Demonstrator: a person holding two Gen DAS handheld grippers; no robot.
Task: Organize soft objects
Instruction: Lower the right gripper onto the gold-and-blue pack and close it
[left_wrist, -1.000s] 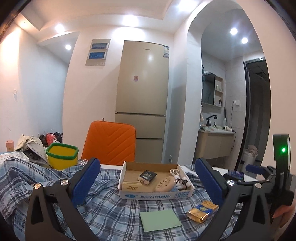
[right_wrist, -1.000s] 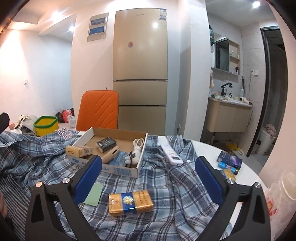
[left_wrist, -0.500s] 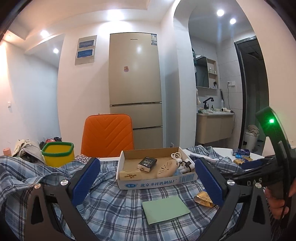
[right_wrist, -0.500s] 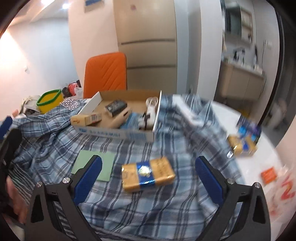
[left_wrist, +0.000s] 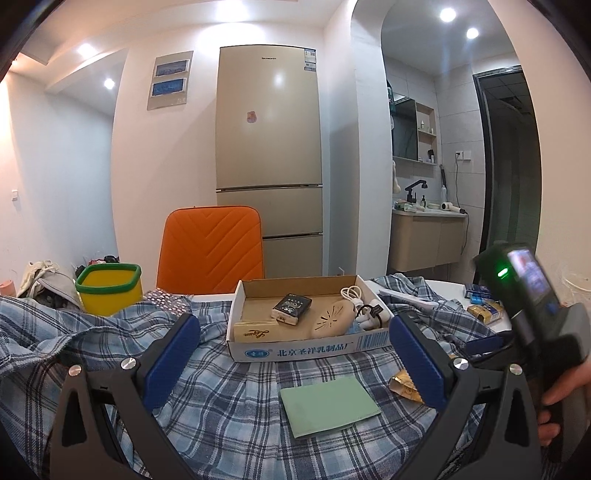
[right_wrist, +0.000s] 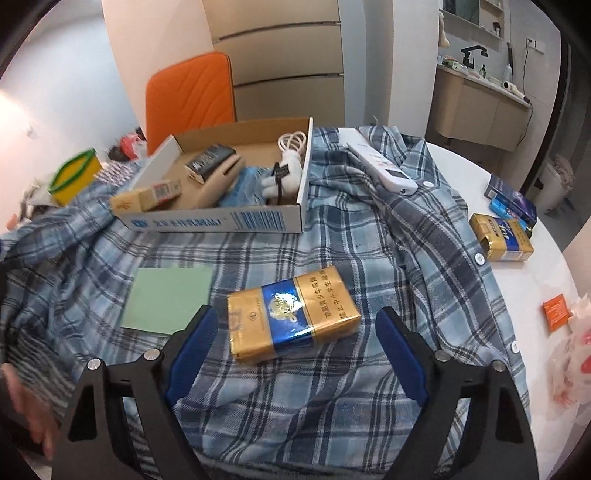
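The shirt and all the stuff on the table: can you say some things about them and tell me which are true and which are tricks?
1. The gold and blue pack lies on the plaid shirt. True.
2. The right gripper is squeezing the pack. False: its jaws are closing, but the pads stand either side of the pack's near end and do not press it yet.
3. The green card is inside the cardboard box. False: it lies flat on the shirt, in front of the box.
4. The white remote rests on the shirt, outside the box. True.
5. The left gripper holds a corner of the shirt. False: it is open and holds nothing.
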